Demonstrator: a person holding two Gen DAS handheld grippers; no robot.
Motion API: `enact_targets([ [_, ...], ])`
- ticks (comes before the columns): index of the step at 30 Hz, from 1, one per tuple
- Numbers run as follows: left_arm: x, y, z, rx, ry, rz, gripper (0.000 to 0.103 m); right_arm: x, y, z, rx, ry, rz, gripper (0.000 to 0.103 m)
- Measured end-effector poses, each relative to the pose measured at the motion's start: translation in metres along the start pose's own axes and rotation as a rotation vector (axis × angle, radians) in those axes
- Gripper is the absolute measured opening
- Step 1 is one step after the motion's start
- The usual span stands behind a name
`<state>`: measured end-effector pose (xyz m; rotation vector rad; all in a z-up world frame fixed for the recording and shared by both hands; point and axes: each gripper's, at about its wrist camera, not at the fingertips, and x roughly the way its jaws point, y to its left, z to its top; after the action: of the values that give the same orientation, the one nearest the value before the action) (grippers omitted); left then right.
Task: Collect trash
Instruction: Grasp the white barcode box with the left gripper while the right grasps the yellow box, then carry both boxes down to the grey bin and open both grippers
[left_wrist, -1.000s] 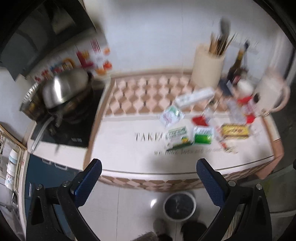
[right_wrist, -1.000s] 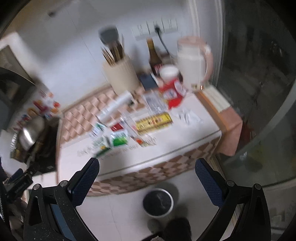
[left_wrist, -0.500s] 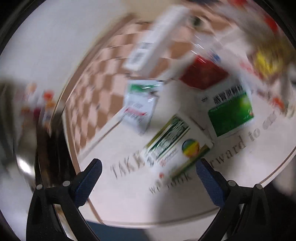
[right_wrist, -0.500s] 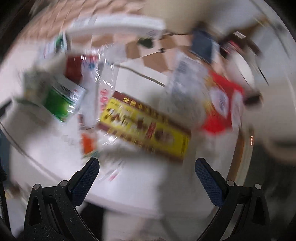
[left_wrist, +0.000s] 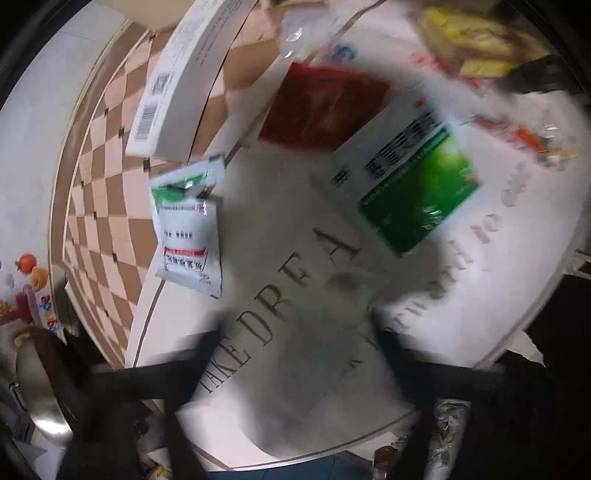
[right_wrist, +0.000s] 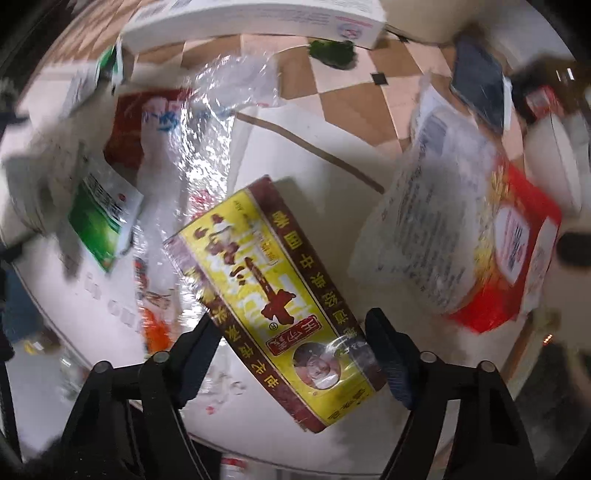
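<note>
Now the yellow-and-maroon box (right_wrist: 273, 291) lies flat on the white counter (right_wrist: 325, 192) with the right gripper (right_wrist: 295, 354) straddling its near end, jaws spread and not yet closed on it. A second ago both cameras stood back over the whole counter with the bin on the floor; both have since dropped in close, so the first pickups look imminent.

The left gripper (left_wrist: 295, 354) is badly blurred; its jaws appear spread over bare printed counter, grasping nothing. In the left view there is no packet between the fingers, though one was half a second back.

Count, left view: one white sachet (left_wrist: 188, 229), one green-and-white packet (left_wrist: 410, 184), one red packet (left_wrist: 325, 107), one long white box (left_wrist: 184, 81). Right view adds one clear plastic wrapper (right_wrist: 210, 122), one red-and-white bag (right_wrist: 491, 240).
</note>
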<state>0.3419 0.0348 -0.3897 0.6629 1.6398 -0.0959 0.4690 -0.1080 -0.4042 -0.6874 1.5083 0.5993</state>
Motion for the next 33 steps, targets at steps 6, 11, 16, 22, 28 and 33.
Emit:
enact_targets([
  [6,-0.01,0.023,-0.006,-0.231,-0.07,-0.097,0.02,-0.016,-0.029,-0.016,0.198,-0.042,0.186,0.072],
  [11,-0.013,0.051,-0.034,-0.57,-0.11,-0.292,0.02,-0.025,-0.064,-0.041,0.468,-0.103,0.367,0.069],
  [16,-0.015,0.061,-0.067,-0.788,-0.171,-0.376,0.02,-0.031,-0.075,-0.071,0.592,-0.178,0.41,0.067],
  [22,-0.037,0.055,-0.105,-0.881,-0.245,-0.37,0.02,-0.056,-0.069,-0.094,0.608,-0.244,0.425,0.064],
  [28,-0.077,0.05,-0.133,-0.904,-0.351,-0.319,0.02,-0.089,-0.05,-0.115,0.653,-0.336,0.405,0.063],
  [33,-0.098,0.021,-0.148,-0.853,-0.411,-0.414,0.02,-0.115,-0.015,-0.154,0.691,-0.4,0.406,0.063],
])
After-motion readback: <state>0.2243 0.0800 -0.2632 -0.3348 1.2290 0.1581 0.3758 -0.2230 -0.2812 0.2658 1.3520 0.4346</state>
